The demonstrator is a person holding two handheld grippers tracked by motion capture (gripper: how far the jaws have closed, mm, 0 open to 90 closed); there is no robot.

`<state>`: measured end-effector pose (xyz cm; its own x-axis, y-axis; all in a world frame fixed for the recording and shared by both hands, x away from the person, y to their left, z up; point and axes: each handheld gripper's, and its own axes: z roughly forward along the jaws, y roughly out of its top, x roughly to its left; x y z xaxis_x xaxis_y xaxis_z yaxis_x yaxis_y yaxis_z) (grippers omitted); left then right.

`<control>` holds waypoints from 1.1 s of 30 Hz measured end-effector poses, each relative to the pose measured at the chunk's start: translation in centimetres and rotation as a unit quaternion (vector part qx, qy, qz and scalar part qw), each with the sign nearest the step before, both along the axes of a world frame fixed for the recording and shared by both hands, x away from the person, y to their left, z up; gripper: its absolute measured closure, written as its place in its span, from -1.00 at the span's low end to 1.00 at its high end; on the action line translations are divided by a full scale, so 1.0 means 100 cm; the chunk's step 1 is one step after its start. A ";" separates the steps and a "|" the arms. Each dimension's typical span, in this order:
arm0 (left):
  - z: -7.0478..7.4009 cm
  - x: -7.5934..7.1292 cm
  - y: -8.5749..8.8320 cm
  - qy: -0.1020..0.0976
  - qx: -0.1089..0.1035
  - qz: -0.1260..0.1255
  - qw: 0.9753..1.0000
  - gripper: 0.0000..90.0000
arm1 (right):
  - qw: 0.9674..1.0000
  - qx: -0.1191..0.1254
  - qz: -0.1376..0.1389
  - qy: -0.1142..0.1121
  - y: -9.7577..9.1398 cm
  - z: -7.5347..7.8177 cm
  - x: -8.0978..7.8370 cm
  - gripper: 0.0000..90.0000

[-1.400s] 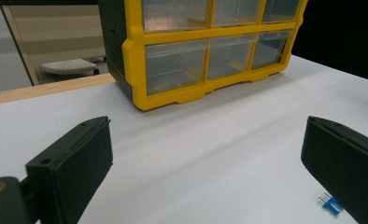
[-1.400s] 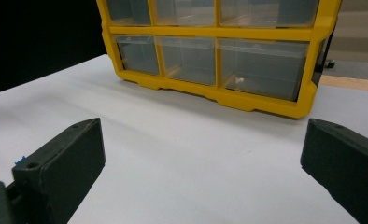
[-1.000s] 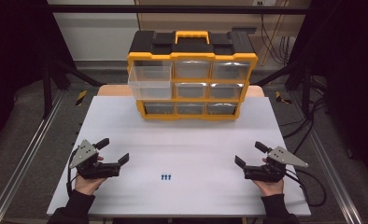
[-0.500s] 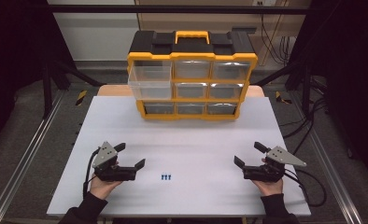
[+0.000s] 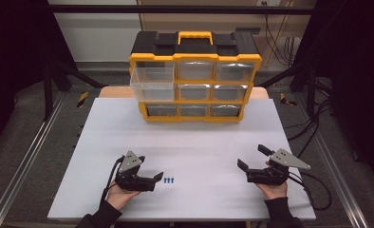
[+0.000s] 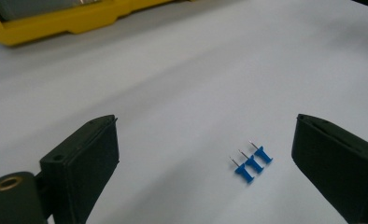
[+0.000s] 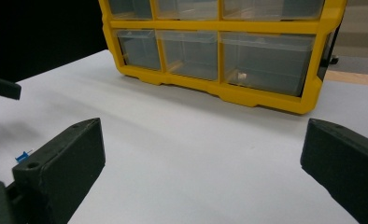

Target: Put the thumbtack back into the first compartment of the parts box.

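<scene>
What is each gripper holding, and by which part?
Nothing. The left gripper is open near the blue pins without touching them; the right gripper is open and empty.

pushpins (image 5: 168,180) before drawer cabinet (image 5: 194,80), on table (image 5: 199,142)

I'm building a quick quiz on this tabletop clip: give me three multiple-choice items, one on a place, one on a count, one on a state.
1. The blue pushpins lie: A in a drawer; B on the white table ahead of the left gripper; C on the organizer's lid.
2. How many pushpins? A one; B three; C six.
3. The left gripper's jaws are: A open, touching nothing; B shut on a pin; C shut on a drawer.

B, they rest on bare tabletop; B, three blue heads side by side; A, jaws wide apart, just closing slightly.
</scene>
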<state>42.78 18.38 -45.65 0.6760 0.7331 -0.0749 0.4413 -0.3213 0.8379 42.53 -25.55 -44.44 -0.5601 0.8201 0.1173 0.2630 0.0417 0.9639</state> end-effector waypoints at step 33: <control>-0.021 -0.009 -0.033 0.078 0.040 0.028 0.996 0.41 | 1.000 -0.006 -0.002 0.001 -0.001 0.000 0.001 -0.98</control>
<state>41.93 15.07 -47.76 0.6180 0.7776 -0.1159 0.5831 -0.3544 0.7310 42.60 -25.68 -44.48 -0.5560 0.8242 0.1074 0.2645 0.0529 0.9629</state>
